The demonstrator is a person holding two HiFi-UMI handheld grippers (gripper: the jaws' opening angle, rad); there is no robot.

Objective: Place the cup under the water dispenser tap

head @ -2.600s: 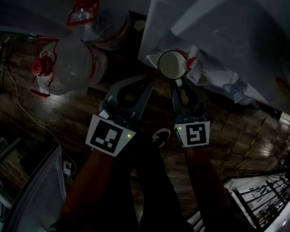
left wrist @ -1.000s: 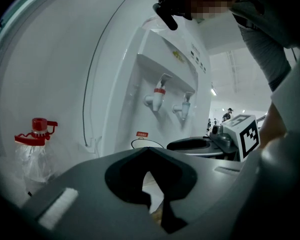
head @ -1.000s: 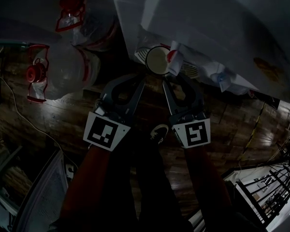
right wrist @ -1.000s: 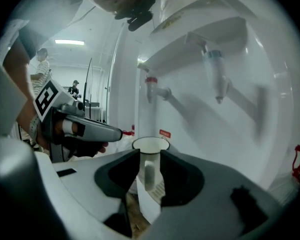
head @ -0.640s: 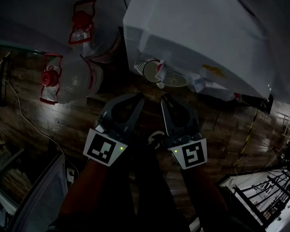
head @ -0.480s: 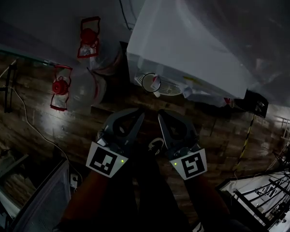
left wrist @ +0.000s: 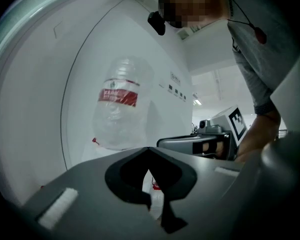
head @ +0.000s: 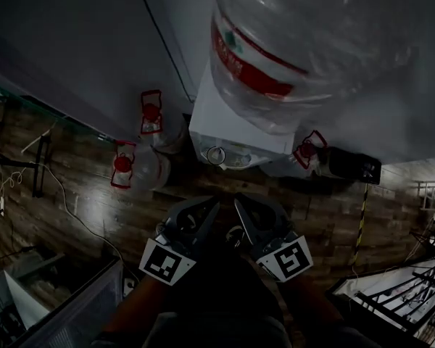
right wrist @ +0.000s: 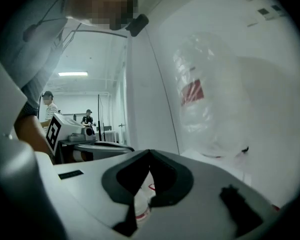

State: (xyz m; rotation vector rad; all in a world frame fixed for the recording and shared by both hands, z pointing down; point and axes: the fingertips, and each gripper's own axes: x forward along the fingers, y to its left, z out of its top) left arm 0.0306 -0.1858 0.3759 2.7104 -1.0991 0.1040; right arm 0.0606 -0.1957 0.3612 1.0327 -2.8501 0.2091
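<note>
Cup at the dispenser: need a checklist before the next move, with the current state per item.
1. Cup upright at the front of the water dispenser: ok.
2. Cup's exact position there: cannot tell, too small in the head view.
3. Right hand-held gripper shut, nothing between its jaws: ok.
4. Left hand-held gripper shut, nothing between its jaws: ok.
5. Both hand-held grippers apart from the cup: ok.
6. Bottle seated on top of the dispenser: ok.
</note>
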